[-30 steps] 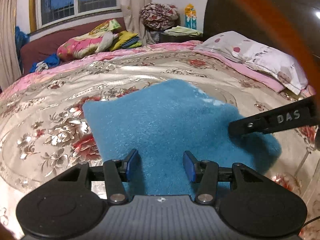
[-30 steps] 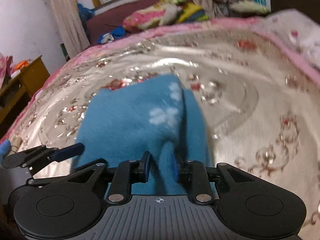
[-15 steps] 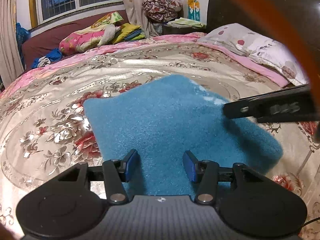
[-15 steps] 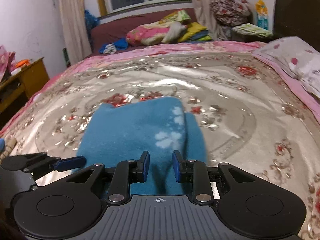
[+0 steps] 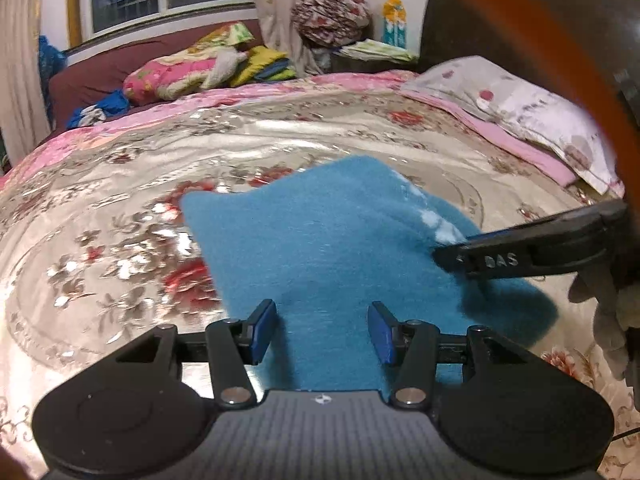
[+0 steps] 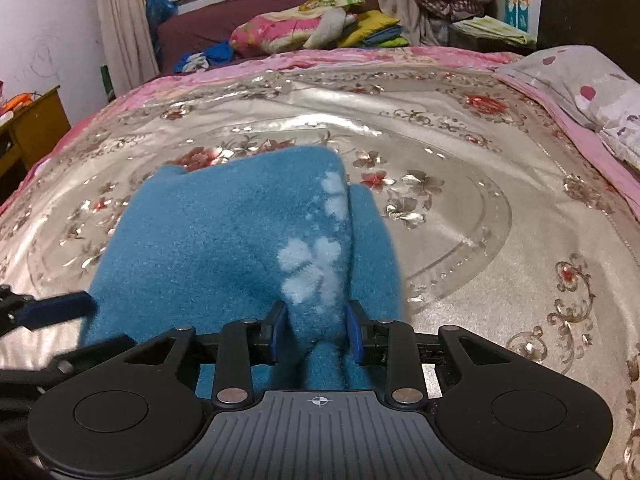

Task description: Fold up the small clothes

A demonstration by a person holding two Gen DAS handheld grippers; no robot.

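Fleecy blue garment (image 6: 224, 240) is handling soft and floppy; I'm loosening the right gripper (image 6: 316, 330) off its raised fold, left gripper (image 5: 322, 330) hanging unclenched over the near hem.

blue fleece garment (image 6: 224, 240) | white paw prints | folded, mostly flat | on floral bedspread (image 6: 460, 208)
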